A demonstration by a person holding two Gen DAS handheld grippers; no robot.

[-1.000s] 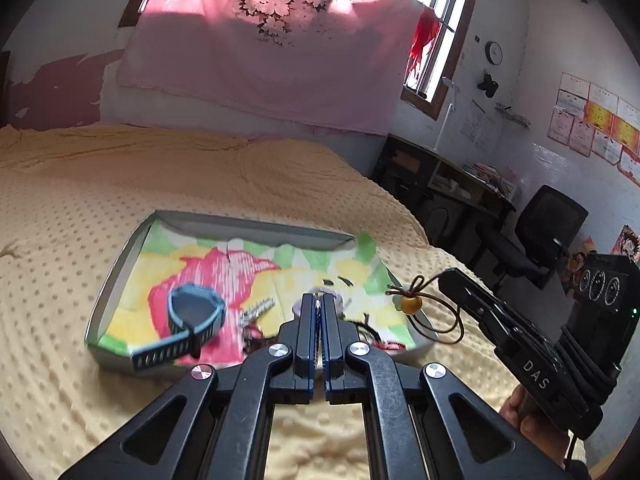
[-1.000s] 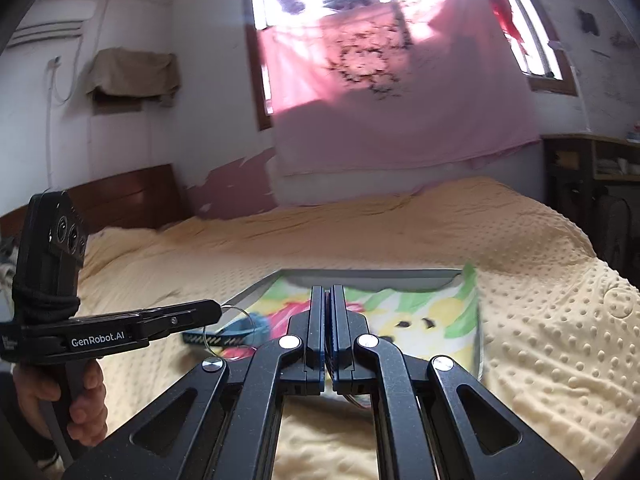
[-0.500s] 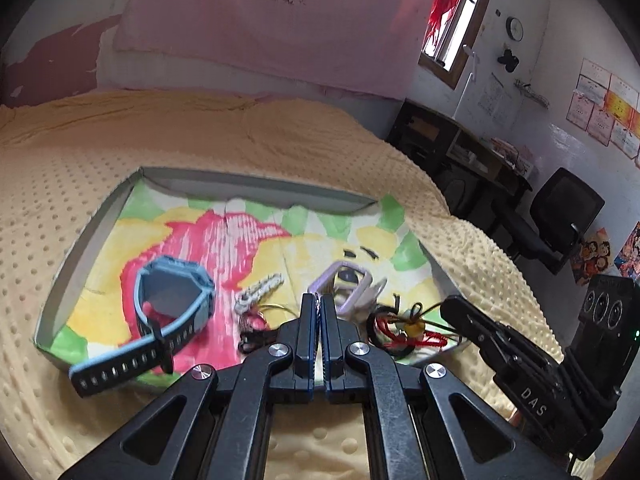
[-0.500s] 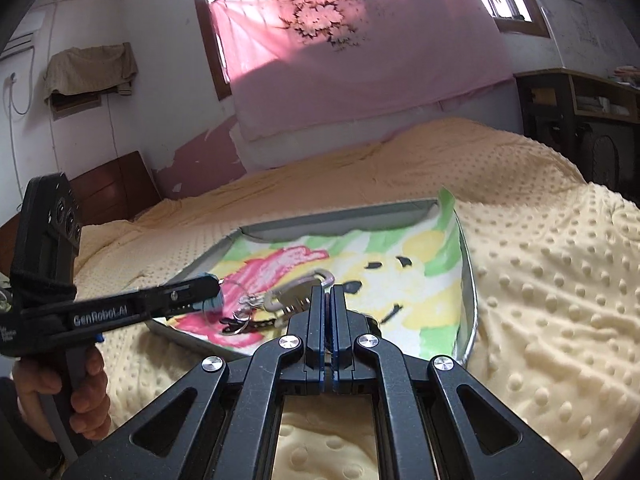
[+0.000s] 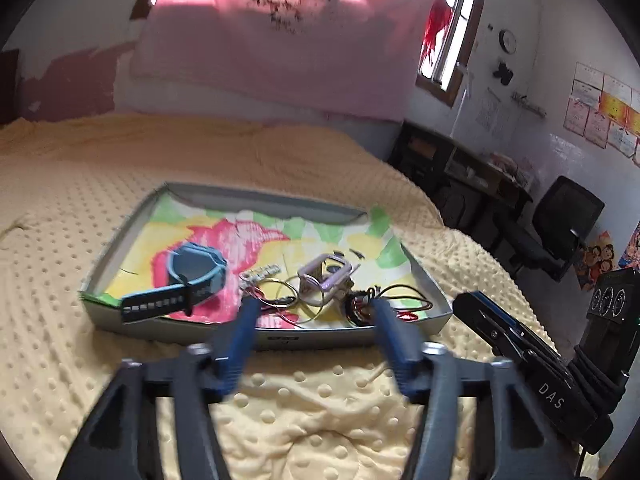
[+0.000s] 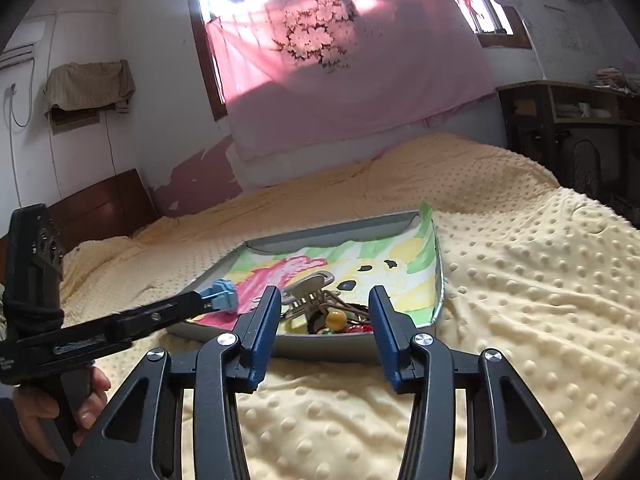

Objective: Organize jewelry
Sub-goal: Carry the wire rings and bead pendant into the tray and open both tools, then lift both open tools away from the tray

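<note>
A grey tray (image 5: 264, 198) with a colourful liner lies on the bed. In it are a blue watch (image 5: 191, 277), a silver clip (image 5: 261, 271), a thin wire ring (image 5: 289, 294), a pale purple watch case (image 5: 326, 278) and a dark cord with an amber bead (image 6: 335, 319). My left gripper (image 5: 314, 312) stands open just before the tray's near wall, empty. My right gripper (image 6: 325, 296) is open too, at the tray's near right corner, nothing between its fingers. Each gripper shows in the other's view: the right gripper (image 5: 516, 344), the left gripper (image 6: 120, 320).
A yellow dotted blanket (image 6: 520, 300) covers the bed all around the tray. A dark desk (image 5: 460, 168) and an office chair (image 5: 560, 216) stand to the right. A wooden headboard (image 6: 104, 208) is at far left. A hand (image 6: 60, 400) grips the left handle.
Both grippers went from shut to open. The beaded cord left the right gripper and the wire ring left the left one; both now lie in the tray. The grippers drew back slightly.
</note>
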